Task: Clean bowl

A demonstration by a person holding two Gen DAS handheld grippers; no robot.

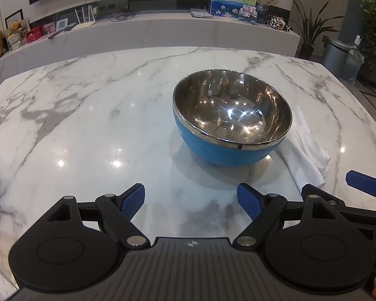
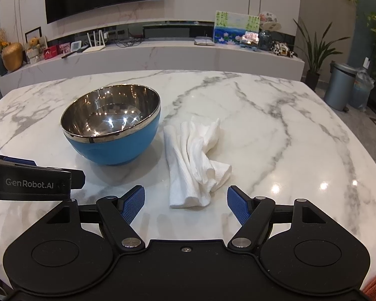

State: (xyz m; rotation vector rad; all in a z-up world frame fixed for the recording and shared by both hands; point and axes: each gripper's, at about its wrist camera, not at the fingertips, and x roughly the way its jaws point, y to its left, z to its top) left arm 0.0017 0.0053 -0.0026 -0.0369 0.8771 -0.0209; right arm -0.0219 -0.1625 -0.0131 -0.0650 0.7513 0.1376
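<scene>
On white grey-veined marble tabletop (image 1: 87,125), seen from left wrist: round bowl with blue outer shell and polished steel lining (image 1: 231,118), upright, ahead and slightly right of left gripper (image 1: 191,202). Jaws spread wide, nothing between blue ribbed pads (image 1: 132,202); only bare marble under them. Crumpled white paper towel (image 1: 304,155) just beside bowl's right flank, partly hidden behind it; contact not certain. Tip of right gripper (image 1: 363,183) at right edge.

From right wrist: same bowl (image 2: 112,128) left of centre, steel lining shiny, no visible dirt. Paper towel (image 2: 194,165) straight ahead, lying loose and folded lengthwise, near end close to the gap between right gripper (image 2: 186,203) pads. Jaws wide apart, holding nothing. Left gripper body (image 2: 32,181) at left edge.

Judged step: very start, wiping not yet begun, towel untouched. Next move likely: right gripper forward and down over towel's near end, closing on a thick fold; left gripper forward to pinch bowl rim and steady it.
</scene>
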